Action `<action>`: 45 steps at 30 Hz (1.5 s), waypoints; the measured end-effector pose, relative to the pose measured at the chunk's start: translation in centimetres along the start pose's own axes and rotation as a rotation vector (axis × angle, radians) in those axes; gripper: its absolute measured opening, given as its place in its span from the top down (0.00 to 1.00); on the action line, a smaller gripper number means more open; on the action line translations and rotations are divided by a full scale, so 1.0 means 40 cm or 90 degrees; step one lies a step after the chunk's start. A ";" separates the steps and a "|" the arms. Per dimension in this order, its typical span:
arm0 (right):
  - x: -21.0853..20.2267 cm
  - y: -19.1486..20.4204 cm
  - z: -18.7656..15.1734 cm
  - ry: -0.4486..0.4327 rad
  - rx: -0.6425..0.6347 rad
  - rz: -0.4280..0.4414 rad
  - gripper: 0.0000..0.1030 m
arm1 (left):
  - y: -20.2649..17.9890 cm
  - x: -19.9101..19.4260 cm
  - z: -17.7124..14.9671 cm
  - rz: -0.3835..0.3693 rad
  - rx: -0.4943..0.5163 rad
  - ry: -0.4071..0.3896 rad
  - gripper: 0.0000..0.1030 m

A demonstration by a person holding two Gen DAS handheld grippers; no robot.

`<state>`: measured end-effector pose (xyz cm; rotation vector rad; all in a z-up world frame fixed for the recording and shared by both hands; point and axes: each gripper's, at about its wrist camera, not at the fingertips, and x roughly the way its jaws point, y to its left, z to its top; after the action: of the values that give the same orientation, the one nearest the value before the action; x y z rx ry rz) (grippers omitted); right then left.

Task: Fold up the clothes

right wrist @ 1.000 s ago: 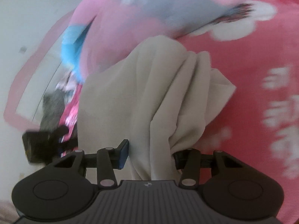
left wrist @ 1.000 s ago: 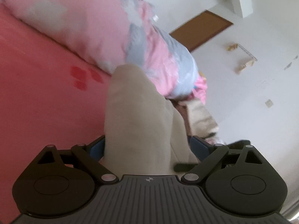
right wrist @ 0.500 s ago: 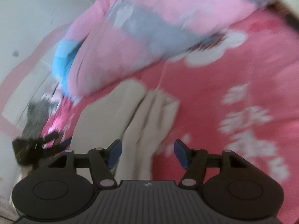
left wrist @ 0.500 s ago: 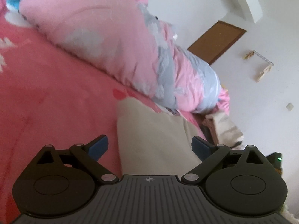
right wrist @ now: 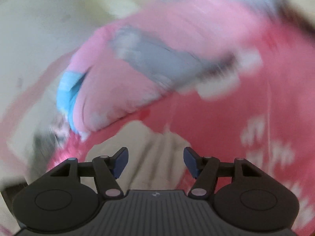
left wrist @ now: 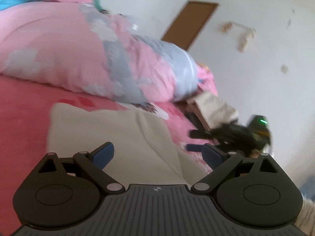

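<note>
1. Left tongs (left wrist: 157, 154): jaws wide apart, nothing between the pads, gripping nothing
2. Right tongs (right wrist: 155, 162): jaws apart with a clear gap, pads off the fabric, gripping nothing. Also seen from the left wrist view (left wrist: 198, 139) as a dark body with a green light, off to the right of the left tongs
3. Beige garment (left wrist: 110, 135): lies flat on the bed, folded into a rough rectangle, directly below and ahead of the left tongs; a crease runs diagonally across it toward the right jaw. From the right wrist view the same garment (right wrist: 155, 157) sits under and just ahead of the right tongs, its far edge a little beyond the fingertips; view is blurred, fold detail unclear
4. Bed sheet (left wrist: 23, 118): pink-red with white flower print, carries the garment, shows on the left of the left tongs and on the right of the right tongs
5. Quilt (left wrist: 65, 53): pink with grey and pale blue patches, bunched up beyond the garment, far ahead of both tongs
6. Second folded beige piece (left wrist: 212, 108): ahead-right of the left tongs, past the garment, near the right tongs; touching or not, cannot tell
7. Brown door (left wrist: 189, 23) in the white wall, far behind the quilt
</note>
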<state>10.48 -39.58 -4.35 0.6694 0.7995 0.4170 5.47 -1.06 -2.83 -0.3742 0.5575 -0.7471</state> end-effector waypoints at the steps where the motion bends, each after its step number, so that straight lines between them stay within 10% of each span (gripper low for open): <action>1: 0.021 -0.045 0.005 0.013 0.060 0.013 0.36 | -0.010 0.020 0.000 0.000 0.013 0.006 0.06; 6: 0.120 -0.123 0.013 0.038 0.129 0.032 0.41 | -0.024 0.087 -0.007 0.034 0.046 0.010 0.07; 10: 0.156 -0.090 0.014 0.041 0.086 0.035 0.86 | -0.033 0.104 -0.033 0.062 0.091 0.014 0.07; 13: 0.150 -0.054 0.015 0.010 0.037 0.043 0.90 | -0.044 0.103 -0.048 0.077 0.120 0.007 0.07; 19: 0.138 0.016 0.024 -0.025 -0.107 0.049 0.90 | -0.045 0.116 -0.048 0.088 0.130 0.020 0.06; 26: 0.114 -0.087 0.027 -0.036 0.024 0.010 0.86 | -0.055 0.114 -0.057 0.099 0.143 0.017 0.05; 31: -0.029 0.037 -0.039 -0.091 -0.153 0.057 0.86 | -0.040 0.103 -0.052 0.085 0.100 0.001 0.05; 36: -0.034 0.084 -0.187 -0.011 -0.323 0.016 0.86 | -0.034 0.079 -0.039 0.071 0.060 -0.004 0.05; 45: -0.038 0.069 -0.153 -0.009 -0.223 -0.011 0.74 | -0.007 -0.054 0.000 0.118 0.026 -0.082 0.04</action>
<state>4.56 -36.11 -4.78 0.3389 0.6961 0.5211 4.03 0.30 -1.96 -0.3261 0.4480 -0.5504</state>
